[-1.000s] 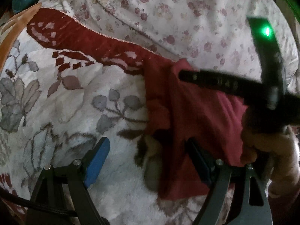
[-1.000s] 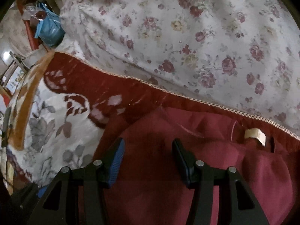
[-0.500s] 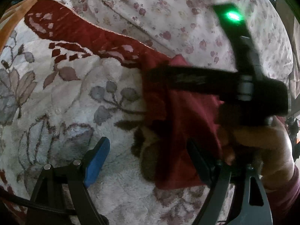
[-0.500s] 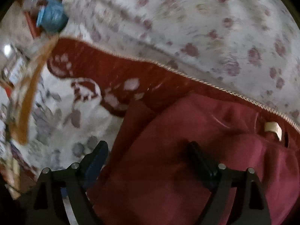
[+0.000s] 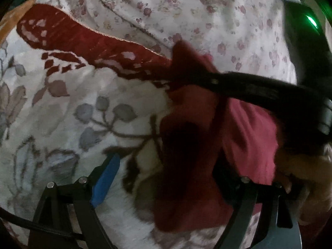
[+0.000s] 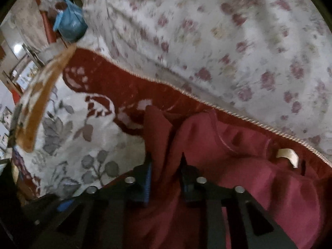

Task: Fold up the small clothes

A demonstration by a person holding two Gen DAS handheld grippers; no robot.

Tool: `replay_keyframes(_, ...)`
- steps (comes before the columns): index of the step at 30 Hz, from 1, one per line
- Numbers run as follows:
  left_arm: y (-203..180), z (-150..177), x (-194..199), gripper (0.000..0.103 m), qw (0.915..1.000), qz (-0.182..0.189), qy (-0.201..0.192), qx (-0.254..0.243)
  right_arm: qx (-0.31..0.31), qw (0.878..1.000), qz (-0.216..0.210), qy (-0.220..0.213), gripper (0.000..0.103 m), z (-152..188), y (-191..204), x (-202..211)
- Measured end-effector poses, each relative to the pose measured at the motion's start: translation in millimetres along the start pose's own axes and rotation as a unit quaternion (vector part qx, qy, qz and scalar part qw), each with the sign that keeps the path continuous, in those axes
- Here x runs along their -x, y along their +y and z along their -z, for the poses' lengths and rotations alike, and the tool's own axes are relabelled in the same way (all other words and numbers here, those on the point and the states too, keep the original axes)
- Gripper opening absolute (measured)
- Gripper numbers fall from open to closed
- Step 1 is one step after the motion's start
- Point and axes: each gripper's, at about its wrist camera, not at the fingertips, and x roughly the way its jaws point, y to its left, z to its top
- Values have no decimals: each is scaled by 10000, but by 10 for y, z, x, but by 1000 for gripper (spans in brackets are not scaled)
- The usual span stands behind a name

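Since a second ago our right gripper (image 6: 165, 166) has just closed, pinching the maroon garment (image 6: 259, 188); our left gripper (image 5: 166, 174) gapes wide. Next, we judge, lift and fold that edge over.

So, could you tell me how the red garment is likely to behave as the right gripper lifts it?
Probably floppy: the red garment bunches into a ridge where the right gripper, jaws just closed, pinches it. Likely light, since a small pinch raises a fold. It may drag on the fuzzy blanket rather than slide.
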Motion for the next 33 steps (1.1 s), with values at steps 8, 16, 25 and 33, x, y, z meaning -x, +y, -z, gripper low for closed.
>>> replay_keyframes(8,-149,-17,40,33,9964,841,-28,-53,-509,9978,-422,-32,19,66,-254,198)
replay_keyframes(16,-318,29,171,28,9926,1106,-229,-438,-554,9977,-362,148,52,15,-233,221)
replay_keyframes(25,-345,54,148,25,9922,1113,-236,-511,-64,9955,-30,948,88,-131,200,-278)
replay_keyframes(33,-254,77,127,44,9953,866,-175,-404,154,9966,197,786,46,-80,82,-218)
